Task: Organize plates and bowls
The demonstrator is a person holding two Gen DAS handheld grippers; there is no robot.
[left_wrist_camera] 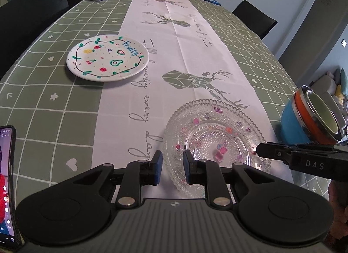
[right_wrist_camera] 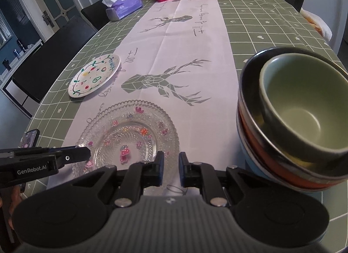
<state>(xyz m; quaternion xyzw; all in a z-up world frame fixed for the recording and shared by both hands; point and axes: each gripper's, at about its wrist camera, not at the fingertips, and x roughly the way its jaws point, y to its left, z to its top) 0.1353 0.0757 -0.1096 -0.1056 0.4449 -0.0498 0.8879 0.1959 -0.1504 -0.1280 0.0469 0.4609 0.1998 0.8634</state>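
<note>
The clear beaded glass plate (left_wrist_camera: 217, 142) lies flat on the desk (left_wrist_camera: 54, 109), probably rigid, slippery and brittle; grip its raised rim. The left claw (left_wrist_camera: 173, 167), slightly apart and empty, sits at its 7 o'clock edge. The right claw (right_wrist_camera: 170, 169), likewise apart, sits at 5 o'clock.
</note>
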